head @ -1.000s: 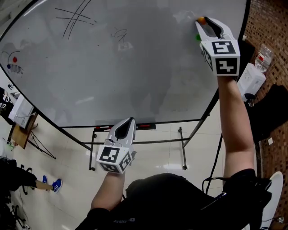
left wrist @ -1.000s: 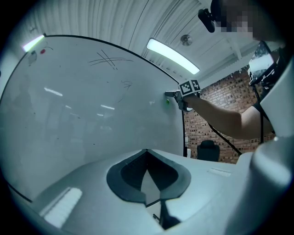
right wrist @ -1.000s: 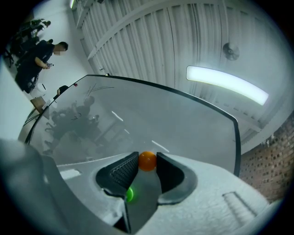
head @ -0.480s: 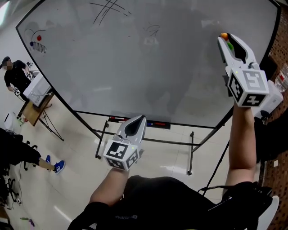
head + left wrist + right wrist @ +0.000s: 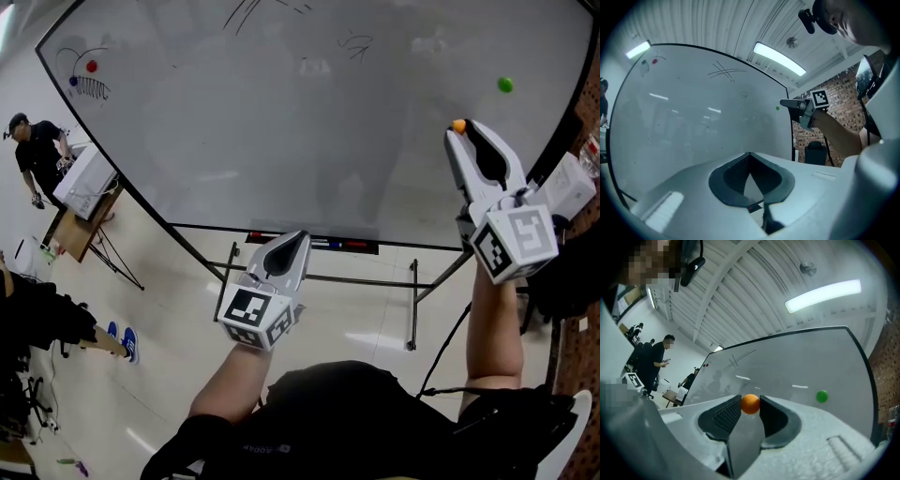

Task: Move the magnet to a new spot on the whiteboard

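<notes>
Whiteboard [image 5: 281, 141], green magnet [image 5: 505, 84] (nr orange magnet [image 5: 458, 125])

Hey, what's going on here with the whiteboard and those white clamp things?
A person stands at a whiteboard with a gripper in each hand. The right gripper has its jaws closed on a small orange magnet, near the board's lower right; whether it touches the board is unclear. A green magnet sits on the board above it. The left gripper is shut, empty and held low.

3 views; 1 shared whiteboard [image 5: 281, 122]
</notes>
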{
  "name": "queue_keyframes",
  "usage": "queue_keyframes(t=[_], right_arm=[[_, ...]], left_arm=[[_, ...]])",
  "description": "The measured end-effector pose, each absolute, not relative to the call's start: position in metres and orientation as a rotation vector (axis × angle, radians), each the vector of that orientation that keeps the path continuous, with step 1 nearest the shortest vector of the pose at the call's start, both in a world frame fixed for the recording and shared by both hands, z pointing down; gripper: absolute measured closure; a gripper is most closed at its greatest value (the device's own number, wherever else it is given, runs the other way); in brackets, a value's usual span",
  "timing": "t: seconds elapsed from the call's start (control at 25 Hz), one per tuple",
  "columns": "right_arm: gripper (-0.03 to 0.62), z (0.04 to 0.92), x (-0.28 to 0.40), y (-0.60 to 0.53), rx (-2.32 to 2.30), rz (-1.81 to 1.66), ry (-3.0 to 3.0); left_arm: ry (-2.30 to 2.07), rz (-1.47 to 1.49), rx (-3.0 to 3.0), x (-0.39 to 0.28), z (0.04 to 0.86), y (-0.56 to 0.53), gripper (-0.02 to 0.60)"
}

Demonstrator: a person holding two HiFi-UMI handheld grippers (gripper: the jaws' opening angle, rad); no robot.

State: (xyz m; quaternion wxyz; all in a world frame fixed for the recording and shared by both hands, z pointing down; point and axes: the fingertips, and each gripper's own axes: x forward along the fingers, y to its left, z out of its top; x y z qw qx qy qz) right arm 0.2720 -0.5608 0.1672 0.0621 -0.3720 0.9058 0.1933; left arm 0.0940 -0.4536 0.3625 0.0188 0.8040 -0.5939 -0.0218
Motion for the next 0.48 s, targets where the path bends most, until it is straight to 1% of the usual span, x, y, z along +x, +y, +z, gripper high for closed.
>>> queue_keyframes(t=[0.2, 0.48], right_arm=[[0.484, 0.206, 0.221, -0.514, -1.108, 0.515, 2.796], [0.484, 0.271, 0.166, -0.449, -1.139, 0.37, 2.849]], left_arm=[[-1.824, -0.073, 2.533, 0.051, 0.352, -0.426, 0.566], [-1.796, -0.061, 2.528, -0.006, 0.361, -0.392, 0.566]])
